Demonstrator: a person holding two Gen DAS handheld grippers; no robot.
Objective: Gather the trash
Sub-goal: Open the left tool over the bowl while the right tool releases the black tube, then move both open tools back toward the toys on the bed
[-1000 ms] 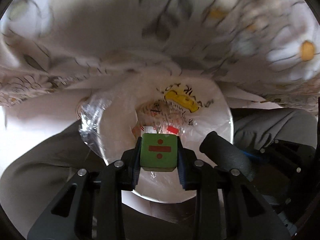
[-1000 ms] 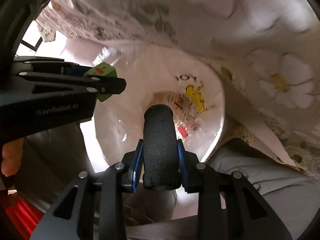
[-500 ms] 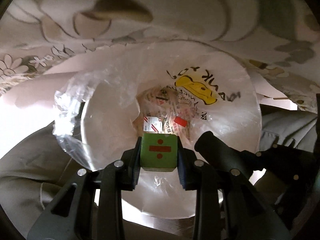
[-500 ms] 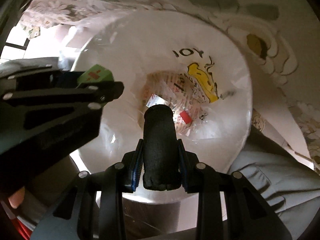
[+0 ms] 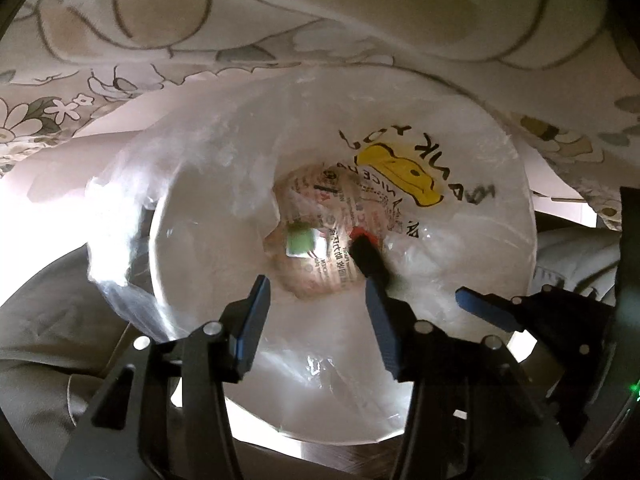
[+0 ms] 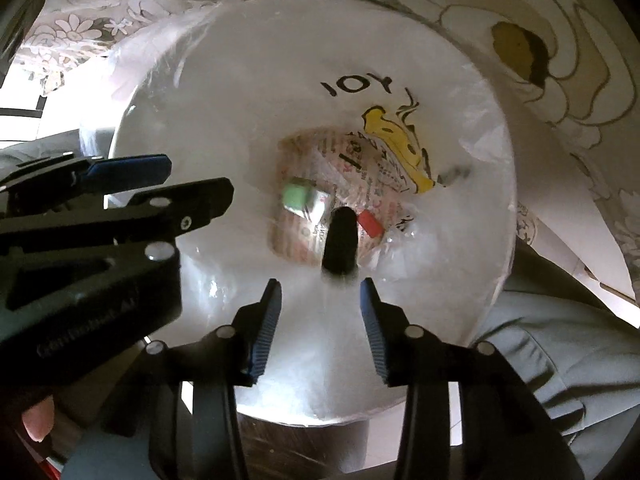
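Left gripper (image 5: 316,320): your jaws apart, empty.
Right gripper (image 6: 320,320): jaws apart, empty.
Green block (image 5: 299,241), black foam cylinder (image 6: 340,240): in the lined bin (image 6: 460,280), blurred.
Handling: both likely light; the thin liner tears easily, so grip its rim.

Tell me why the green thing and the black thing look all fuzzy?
In the left wrist view the green block is smeared, seemingly by motion inside the bag-lined bin, and bright light washes out the left edge; in the right wrist view the black cylinder is streaked at its lower end, while the right gripper looks sharp.
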